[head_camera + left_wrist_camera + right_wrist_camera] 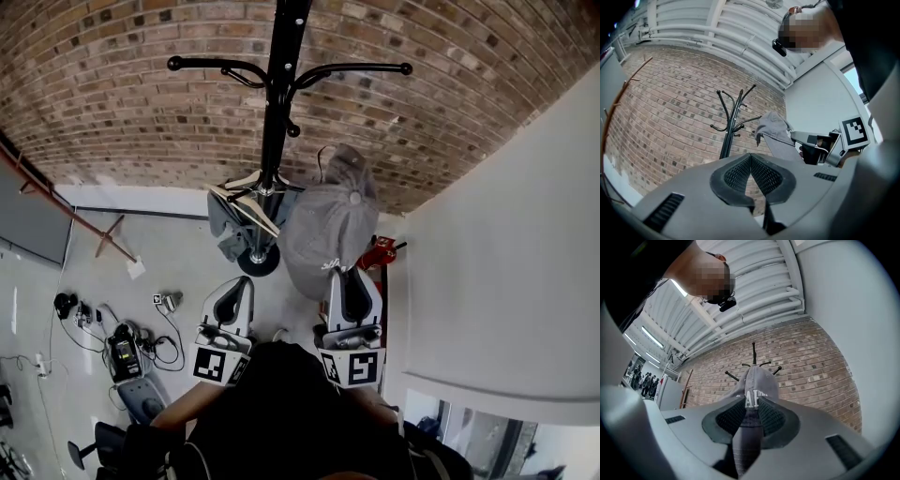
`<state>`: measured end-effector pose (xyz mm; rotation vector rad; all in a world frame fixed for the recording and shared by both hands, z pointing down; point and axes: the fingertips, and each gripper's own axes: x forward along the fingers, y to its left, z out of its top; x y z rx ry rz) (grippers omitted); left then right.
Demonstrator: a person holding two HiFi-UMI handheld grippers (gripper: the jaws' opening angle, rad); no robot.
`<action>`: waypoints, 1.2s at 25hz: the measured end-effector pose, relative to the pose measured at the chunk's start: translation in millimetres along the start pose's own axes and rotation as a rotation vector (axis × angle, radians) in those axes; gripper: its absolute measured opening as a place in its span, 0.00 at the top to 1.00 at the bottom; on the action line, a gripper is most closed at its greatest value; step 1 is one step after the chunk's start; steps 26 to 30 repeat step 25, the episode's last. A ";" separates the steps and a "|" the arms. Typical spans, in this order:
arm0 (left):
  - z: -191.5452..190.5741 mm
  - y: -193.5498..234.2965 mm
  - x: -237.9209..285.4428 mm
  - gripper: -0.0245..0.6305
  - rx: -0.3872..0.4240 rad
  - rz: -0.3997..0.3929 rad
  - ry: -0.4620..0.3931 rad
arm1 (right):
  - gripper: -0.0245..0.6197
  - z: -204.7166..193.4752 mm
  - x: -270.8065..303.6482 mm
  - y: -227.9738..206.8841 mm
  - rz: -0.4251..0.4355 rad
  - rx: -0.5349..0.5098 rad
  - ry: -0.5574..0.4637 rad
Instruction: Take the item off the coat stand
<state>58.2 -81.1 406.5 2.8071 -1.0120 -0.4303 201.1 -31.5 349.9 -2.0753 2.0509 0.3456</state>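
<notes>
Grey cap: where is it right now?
In the head view the grey cap hangs just right of the coat stand pole, in front of the brick wall. Its brim is clamped in the right tool.

Head view looks steeply down; all 3 views share the coat stand [274, 112].

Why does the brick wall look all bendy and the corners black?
Head view: the wide lens bends the brick wall into an arch, no black corners. Left gripper view: wall bulges, round black lens edge. Right gripper view: same black edge; the grey cap looks sharp.
</notes>
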 end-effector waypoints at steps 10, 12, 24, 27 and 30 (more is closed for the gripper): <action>-5.9 -7.3 4.6 0.93 -0.014 -0.011 0.011 | 0.82 3.7 -5.5 -5.5 -0.021 -0.003 -0.002; -7.0 -6.8 6.2 0.93 -0.020 -0.012 0.010 | 0.82 3.2 -7.0 -5.9 -0.029 -0.005 0.000; -20.2 -12.7 7.2 0.93 -0.013 -0.015 0.065 | 0.82 7.3 -10.7 -13.3 -0.046 -0.039 0.015; -21.3 -14.0 7.5 0.93 -0.013 -0.015 0.067 | 0.82 8.6 -11.2 -14.4 -0.046 -0.044 0.015; -21.3 -14.0 7.5 0.93 -0.013 -0.015 0.067 | 0.82 8.6 -11.2 -14.4 -0.046 -0.044 0.015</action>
